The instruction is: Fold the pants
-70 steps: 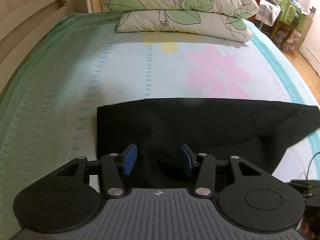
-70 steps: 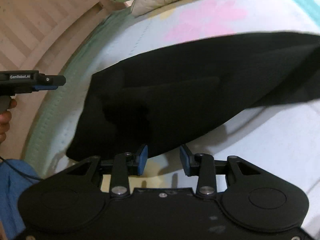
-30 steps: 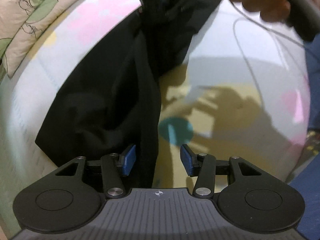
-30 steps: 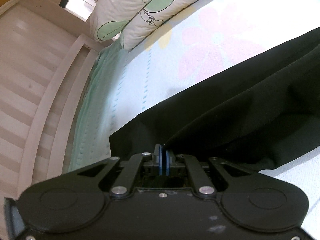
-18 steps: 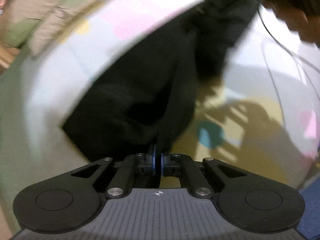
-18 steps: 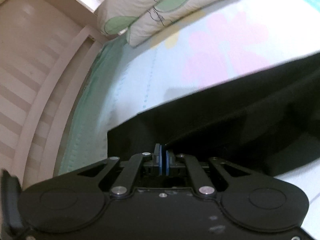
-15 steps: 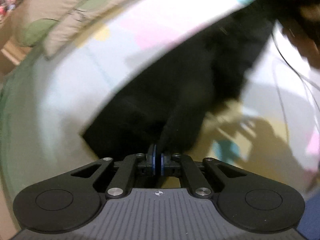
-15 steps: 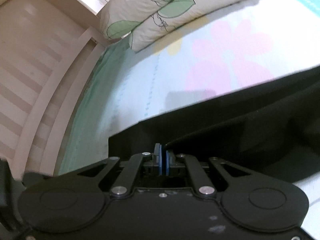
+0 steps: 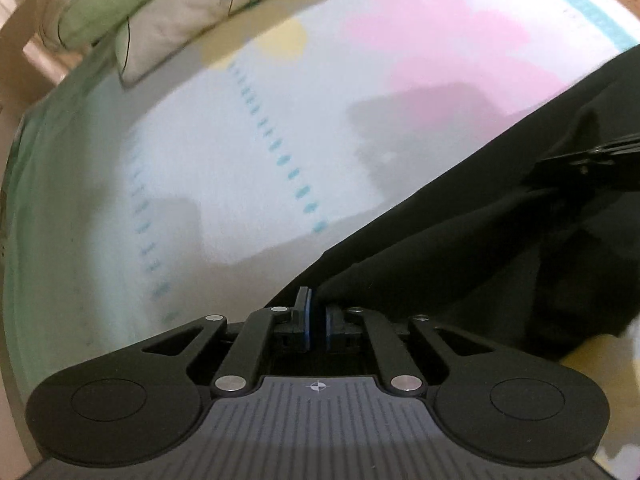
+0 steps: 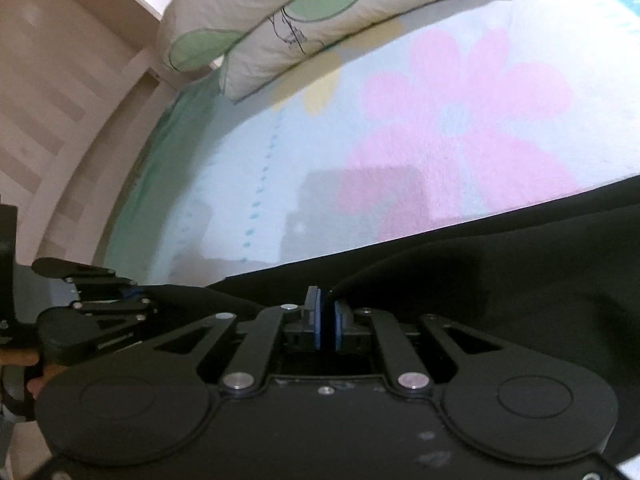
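Both grippers, left gripper (image 9: 316, 320) and right gripper (image 10: 326, 322), are pinching black pants (image 9: 460, 264) with jaws closed, above the bed (image 9: 260, 160).

pants (image 9: 500, 248) run off the right edge in the left wrist view, far end not visible; same in the right wrist view (image 10: 520, 280), cut at right and bottom right. Fabric edge pinched in left gripper (image 9: 316, 322) is hidden between the blue pads (image 9: 306, 320); ditto right gripper (image 10: 326, 320). Pillow (image 9: 132, 12) in upper left is cropped by the top edge and motion-blurred, print unreadable. Bedsheet (image 9: 240, 160) dash pattern smeared at left. Right gripper at right edge (image 9: 592, 158) mostly cropped. Hand (image 10: 24, 360) at lower left mostly hidden behind the left gripper's body (image 10: 96, 308).
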Demonstrator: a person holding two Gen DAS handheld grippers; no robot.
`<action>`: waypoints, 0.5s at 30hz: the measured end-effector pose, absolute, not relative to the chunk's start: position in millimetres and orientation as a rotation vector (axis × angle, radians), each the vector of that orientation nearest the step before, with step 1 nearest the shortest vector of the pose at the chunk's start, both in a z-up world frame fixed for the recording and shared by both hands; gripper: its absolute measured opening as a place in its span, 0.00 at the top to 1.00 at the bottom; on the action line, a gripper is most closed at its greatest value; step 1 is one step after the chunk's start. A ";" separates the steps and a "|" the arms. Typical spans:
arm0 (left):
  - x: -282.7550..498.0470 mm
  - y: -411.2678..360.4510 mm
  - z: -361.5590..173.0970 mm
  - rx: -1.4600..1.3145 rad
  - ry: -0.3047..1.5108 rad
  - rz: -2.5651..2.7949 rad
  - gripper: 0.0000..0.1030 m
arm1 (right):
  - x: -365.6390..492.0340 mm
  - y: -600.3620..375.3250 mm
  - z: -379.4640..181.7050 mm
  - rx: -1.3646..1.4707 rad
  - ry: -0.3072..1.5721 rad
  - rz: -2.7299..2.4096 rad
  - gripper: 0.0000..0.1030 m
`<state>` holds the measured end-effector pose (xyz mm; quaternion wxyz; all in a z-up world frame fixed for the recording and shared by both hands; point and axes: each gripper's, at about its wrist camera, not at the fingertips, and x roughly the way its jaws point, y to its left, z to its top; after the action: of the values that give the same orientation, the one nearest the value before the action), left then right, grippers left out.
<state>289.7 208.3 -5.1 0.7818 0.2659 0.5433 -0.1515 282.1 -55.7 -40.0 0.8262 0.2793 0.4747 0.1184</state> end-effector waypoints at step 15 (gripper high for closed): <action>320.6 270.6 4.8 0.219 1.198 -0.015 0.67 | 273.7 -118.8 -26.2 0.640 0.873 0.174 0.70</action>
<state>320.6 270.6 4.8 0.8203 0.1029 0.5626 -0.0070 273.7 -118.8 -26.2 0.8534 0.3042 0.4152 0.0825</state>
